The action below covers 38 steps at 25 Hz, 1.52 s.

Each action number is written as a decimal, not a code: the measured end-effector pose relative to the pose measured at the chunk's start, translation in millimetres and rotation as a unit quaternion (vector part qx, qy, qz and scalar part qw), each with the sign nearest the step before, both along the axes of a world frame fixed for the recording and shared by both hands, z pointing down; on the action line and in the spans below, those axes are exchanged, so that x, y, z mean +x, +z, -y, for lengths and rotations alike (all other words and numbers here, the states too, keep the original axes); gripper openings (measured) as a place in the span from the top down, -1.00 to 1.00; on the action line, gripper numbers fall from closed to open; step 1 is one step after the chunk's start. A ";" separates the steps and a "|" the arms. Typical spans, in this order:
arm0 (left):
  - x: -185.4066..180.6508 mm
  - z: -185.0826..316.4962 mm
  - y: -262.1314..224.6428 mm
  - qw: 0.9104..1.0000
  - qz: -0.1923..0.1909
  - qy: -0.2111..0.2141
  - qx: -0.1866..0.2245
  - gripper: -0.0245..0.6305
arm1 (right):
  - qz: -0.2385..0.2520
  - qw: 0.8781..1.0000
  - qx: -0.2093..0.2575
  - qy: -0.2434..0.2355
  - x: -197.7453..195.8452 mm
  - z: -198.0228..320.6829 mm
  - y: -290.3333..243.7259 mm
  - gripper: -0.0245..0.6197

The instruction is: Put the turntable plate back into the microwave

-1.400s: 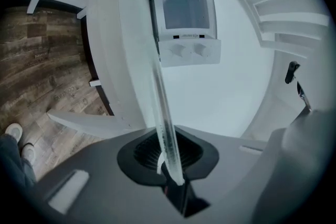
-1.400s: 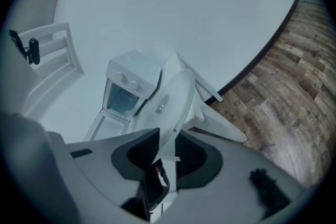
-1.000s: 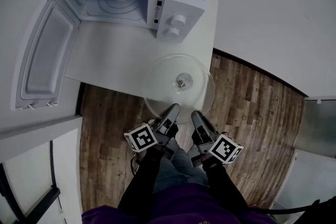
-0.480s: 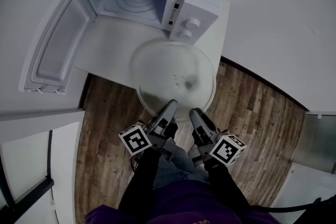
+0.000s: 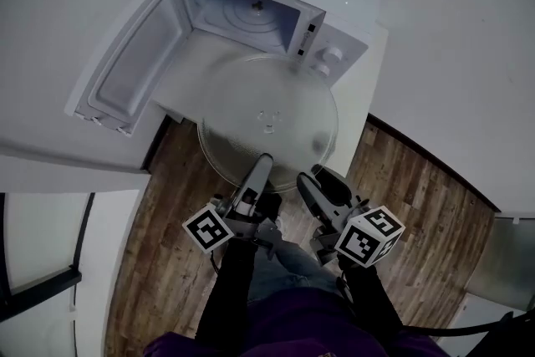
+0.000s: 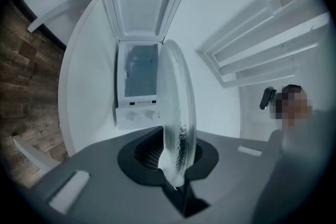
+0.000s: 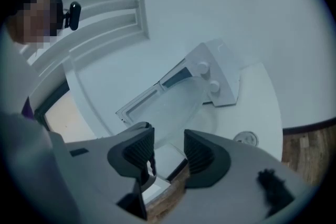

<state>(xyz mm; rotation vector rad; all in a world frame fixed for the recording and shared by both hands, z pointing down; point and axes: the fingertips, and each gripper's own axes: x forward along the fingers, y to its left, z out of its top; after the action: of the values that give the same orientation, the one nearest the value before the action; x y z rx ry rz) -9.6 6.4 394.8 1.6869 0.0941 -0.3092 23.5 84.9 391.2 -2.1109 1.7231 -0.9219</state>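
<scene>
Turntable plate [image 5: 267,117]: glass disc, near rim clamped in the left gripper [image 5: 262,163] (jaws just tightened narrow on it), held directly before the open microwave [image 5: 251,12] cavity; right gripper [image 5: 318,180] just beside that rim, jaws just spread wide, empty.

We see a white counter [image 5: 361,96], dark wood-plank floor [image 5: 410,205] below the counter's edge, and plain pale wall [image 5: 460,38] right of it.
</scene>
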 end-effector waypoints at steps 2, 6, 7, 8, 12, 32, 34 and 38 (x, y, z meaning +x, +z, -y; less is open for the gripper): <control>-8.0 9.9 -2.7 1.000 0.000 -0.026 0.000 0.82 | -0.032 0.999 -0.010 -0.026 -5.9 7.4 -6.9 0.40; -25.1 26.4 -1.3 0.997 0.012 -0.071 0.008 0.81 | -0.096 0.990 -0.070 -0.073 -18.4 18.1 -4.1 0.40; -29.6 31.6 -1.1 0.996 0.016 -0.083 0.012 0.81 | -0.119 0.984 -0.104 -0.086 -21.0 17.1 1.7 0.40; -34.0 37.4 -1.6 0.995 0.018 -0.095 0.017 0.81 | -0.147 0.974 -0.140 -0.101 -23.4 15.3 8.2 0.40; -50.0 53.8 -6.2 0.990 0.012 -0.138 0.024 0.81 | -0.229 0.946 -0.184 -0.136 -35.3 17.0 11.4 0.48; -7.6 98.3 51.0 0.987 0.104 -0.123 -0.020 0.81 | -0.380 0.872 -0.219 -0.216 -41.9 113.3 4.3 0.90; 2.2 112.6 57.1 0.987 0.110 -0.110 -0.024 0.81 | -0.379 0.872 -0.225 -0.212 -35.2 131.4 7.8 0.90; 23.0 136.9 68.5 0.989 0.123 -0.085 -0.021 0.81 | -0.371 0.874 -0.236 -0.205 -20.8 163.7 17.5 0.90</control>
<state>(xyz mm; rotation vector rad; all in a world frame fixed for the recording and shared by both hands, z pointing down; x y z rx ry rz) 13.4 -130.5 463.2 1.6815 -0.2390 -0.2263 2.8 -78.8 408.7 -2.7105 2.6225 -0.7164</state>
